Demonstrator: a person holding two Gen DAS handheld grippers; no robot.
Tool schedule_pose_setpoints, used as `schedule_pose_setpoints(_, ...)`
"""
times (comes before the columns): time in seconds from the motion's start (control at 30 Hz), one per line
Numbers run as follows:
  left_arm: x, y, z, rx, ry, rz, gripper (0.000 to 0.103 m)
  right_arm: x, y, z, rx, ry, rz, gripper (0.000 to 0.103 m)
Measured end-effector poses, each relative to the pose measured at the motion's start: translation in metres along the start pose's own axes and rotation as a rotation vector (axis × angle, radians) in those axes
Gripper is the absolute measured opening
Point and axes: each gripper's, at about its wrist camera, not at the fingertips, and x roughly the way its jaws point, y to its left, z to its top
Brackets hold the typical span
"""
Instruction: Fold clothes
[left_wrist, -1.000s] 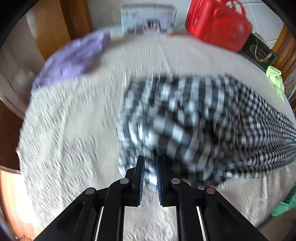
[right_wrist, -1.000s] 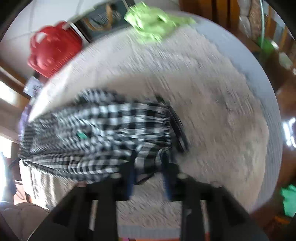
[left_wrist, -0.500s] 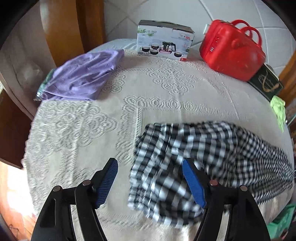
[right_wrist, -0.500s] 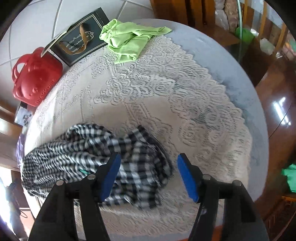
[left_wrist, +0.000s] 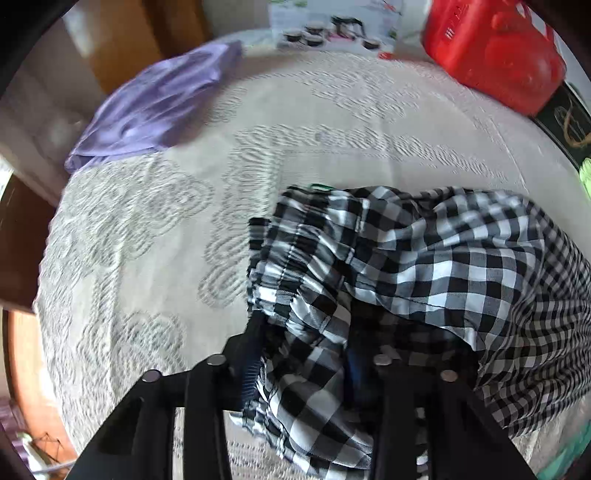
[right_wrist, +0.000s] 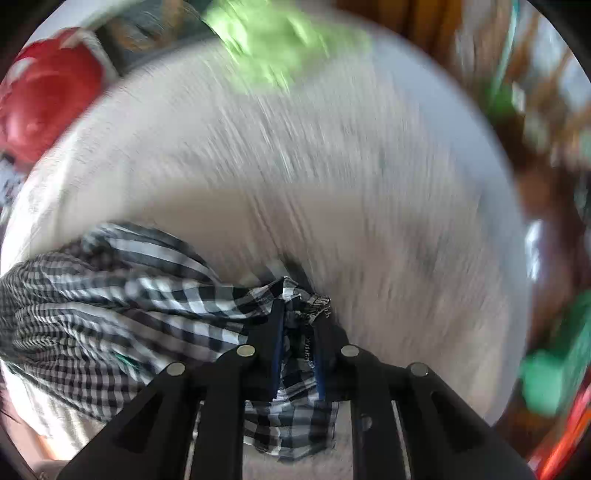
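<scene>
The garment lies on the bench, near edge, right of centre in my left view. My left tongs sit at its gathered end w/ cloth between them; my right tongs sit at the opposite end, cloth between them too. Far left on the bench: another cloth. Behind, at the far edge: a box, then a case to its right, then a flat box further right. A crumpled cloth lies far side in my right view.
</scene>
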Motion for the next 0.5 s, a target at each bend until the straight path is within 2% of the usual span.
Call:
schedule_pose_setpoints(0.07,0.001,0.004,-0.005,-0.026,0.000,0.033,0.035,-0.013,-0.005,0.007,0.019,-0.099,-0.040,0.012)
schedule_pose_setpoints(0.1,0.004,0.004,-0.007,-0.034,-0.006,0.045,0.037,-0.010,-0.010,0.010,0.030,-0.101,-0.027,0.013)
schedule_pose_setpoints(0.13,0.004,0.003,-0.007,-0.035,-0.014,0.056,0.039,-0.001,-0.014,0.012,0.050,-0.075,0.001,0.021)
schedule_pose_setpoints(0.17,0.003,0.003,-0.006,-0.040,-0.021,0.054,0.039,0.008,-0.019,0.013,0.073,-0.032,-0.007,0.030)
schedule_pose_setpoints(0.2,-0.004,0.005,-0.006,-0.052,-0.031,0.042,0.046,0.013,-0.021,0.012,0.088,-0.004,-0.054,0.051)
schedule_pose_setpoints(0.23,-0.010,0.006,-0.006,-0.061,-0.042,0.028,0.053,0.012,-0.024,0.009,0.102,-0.004,-0.079,0.063)
schedule_pose_setpoints(0.27,-0.023,0.009,-0.008,-0.071,-0.060,0.006,0.068,0.006,-0.029,0.006,0.125,-0.022,-0.066,0.064)
schedule_pose_setpoints(0.3,-0.042,0.015,-0.008,-0.082,-0.096,-0.020,0.078,-0.003,-0.035,-0.002,0.166,-0.041,-0.018,0.065)
schedule_pose_setpoints(0.37,-0.067,0.024,-0.011,-0.091,-0.140,-0.038,0.081,-0.015,-0.047,-0.018,0.246,-0.050,0.064,0.068)
schedule_pose_setpoints(0.43,-0.082,0.033,-0.014,-0.107,-0.149,-0.054,0.082,-0.019,-0.056,-0.035,0.307,-0.026,0.109,0.079)
schedule_pose_setpoints(0.5,-0.084,0.048,-0.013,-0.139,-0.146,-0.074,0.082,-0.014,-0.060,-0.051,0.360,0.010,0.134,0.079)
